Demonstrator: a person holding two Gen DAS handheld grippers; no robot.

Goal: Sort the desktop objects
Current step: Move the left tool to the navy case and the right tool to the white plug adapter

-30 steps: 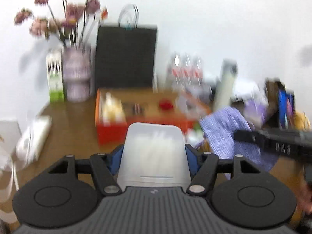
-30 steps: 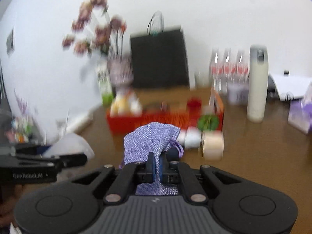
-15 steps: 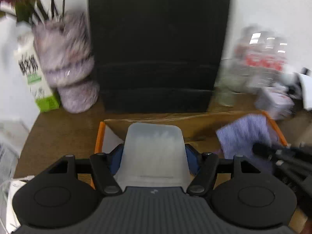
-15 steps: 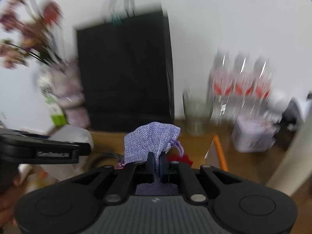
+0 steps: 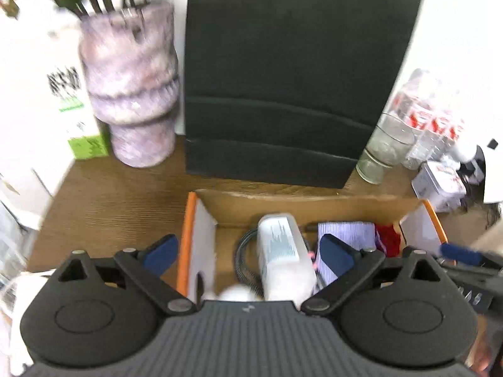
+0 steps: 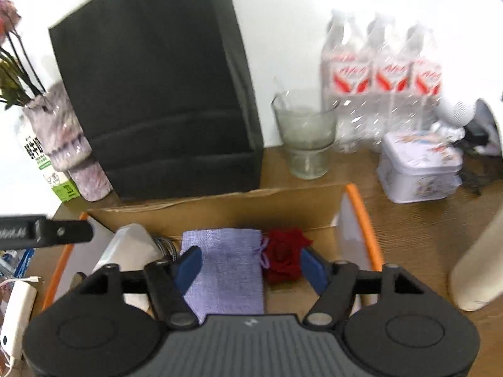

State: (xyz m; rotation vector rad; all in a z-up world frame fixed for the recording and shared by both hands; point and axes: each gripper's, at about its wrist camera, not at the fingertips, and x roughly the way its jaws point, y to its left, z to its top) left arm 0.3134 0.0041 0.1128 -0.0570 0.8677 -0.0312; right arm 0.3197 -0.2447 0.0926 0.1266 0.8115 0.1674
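Note:
An orange-rimmed cardboard box lies open below both grippers. In it lie a translucent white container, a lilac cloth pouch, a red cloth flower and a coiled dark cable. My left gripper is open above the white container. My right gripper is open above the pouch. Neither holds anything. The right gripper's finger shows at the left view's right edge.
A black paper bag stands right behind the box. A mauve vase and a milk carton stand back left. A glass cup, water bottles, a tin and a cream cylinder stand on the right.
Both grippers moved forward over the box and opened. The white container left my left gripper and the lilac pouch left my right gripper; both now lie in the box.

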